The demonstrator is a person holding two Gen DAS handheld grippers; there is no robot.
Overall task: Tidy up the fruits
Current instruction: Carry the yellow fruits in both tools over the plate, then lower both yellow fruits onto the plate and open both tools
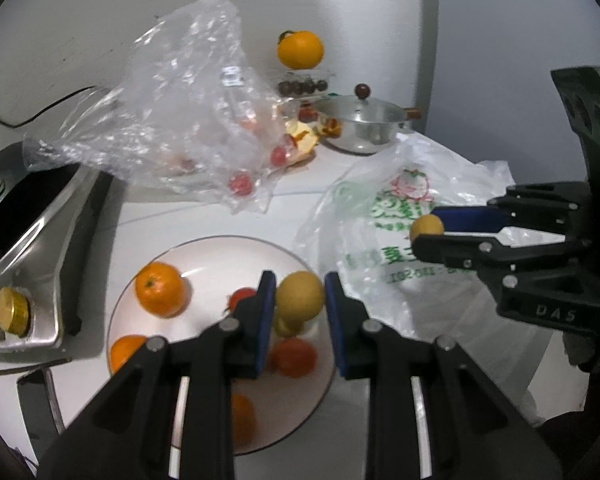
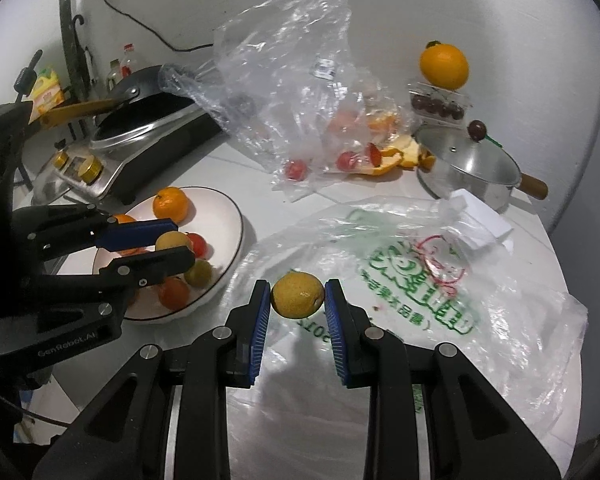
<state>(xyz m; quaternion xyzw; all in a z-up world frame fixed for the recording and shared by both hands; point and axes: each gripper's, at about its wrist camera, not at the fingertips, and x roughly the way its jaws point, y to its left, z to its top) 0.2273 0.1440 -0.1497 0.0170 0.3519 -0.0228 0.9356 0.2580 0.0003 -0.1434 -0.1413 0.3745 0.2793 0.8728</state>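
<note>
My left gripper (image 1: 300,285) is shut on a small yellow fruit (image 1: 302,298) just above a white plate (image 1: 220,250). The plate holds a mandarin (image 1: 160,289), a red tomato (image 1: 294,357), another yellow fruit and more orange ones. In the right wrist view the same left gripper (image 2: 182,240) hovers over the plate (image 2: 225,210) with its fruit (image 2: 171,241). My right gripper (image 2: 298,288) is shut on a second yellow fruit (image 2: 298,298) over a printed plastic bag (image 2: 420,276). The left wrist view shows that right gripper (image 1: 426,230) to the right of the plate.
A crumpled clear bag (image 2: 292,76) with small tomatoes lies behind the plate, with orange peel (image 2: 400,156) beside it. A lidded steel pot (image 2: 468,166) stands at the back right. A large orange (image 2: 444,65) sits on a box of dark fruit. A stove with a pan (image 2: 140,116) is at the left.
</note>
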